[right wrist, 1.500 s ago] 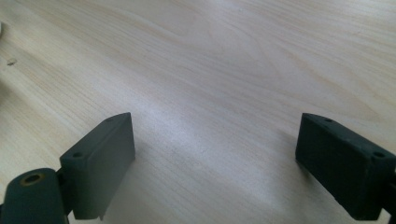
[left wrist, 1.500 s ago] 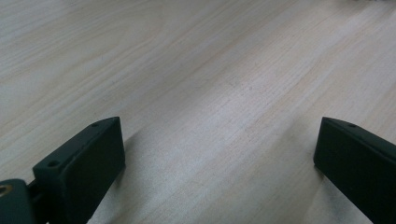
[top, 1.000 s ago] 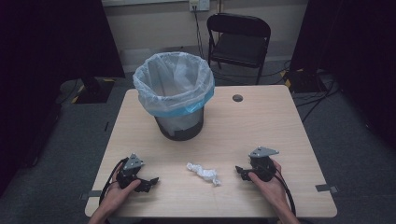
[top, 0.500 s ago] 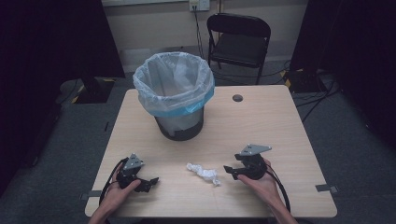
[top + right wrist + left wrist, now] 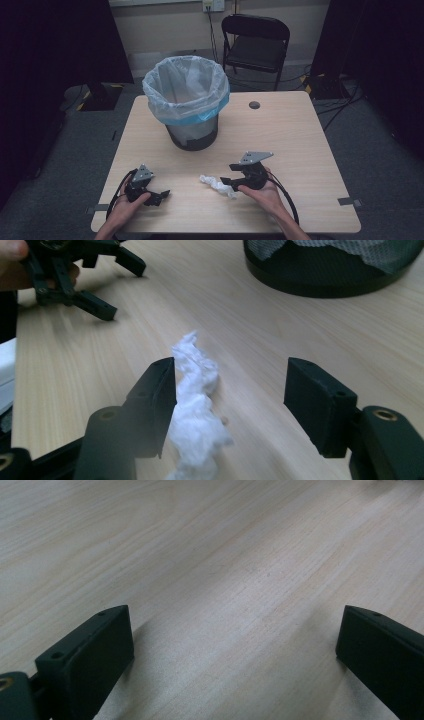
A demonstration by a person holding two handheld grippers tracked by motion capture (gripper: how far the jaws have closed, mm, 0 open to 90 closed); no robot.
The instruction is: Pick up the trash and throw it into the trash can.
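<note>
Leftward since a second ago, the right gripper (image 5: 226,181) now straddles the crumpled tissue (image 5: 216,184) — jaws wide; left gripper (image 5: 161,196) rests wide apart on the table (image 5: 300,130).

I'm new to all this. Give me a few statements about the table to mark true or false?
1. The right gripper has its jaws open around the crumpled tissue. True.
2. The tissue is already in the bin. False: it lies on the table.
3. The left gripper holds something. False: open jaws, bare wood between them.
4. The bin is lined with a bag. True.
5. A chair stands beyond the table. True.
</note>
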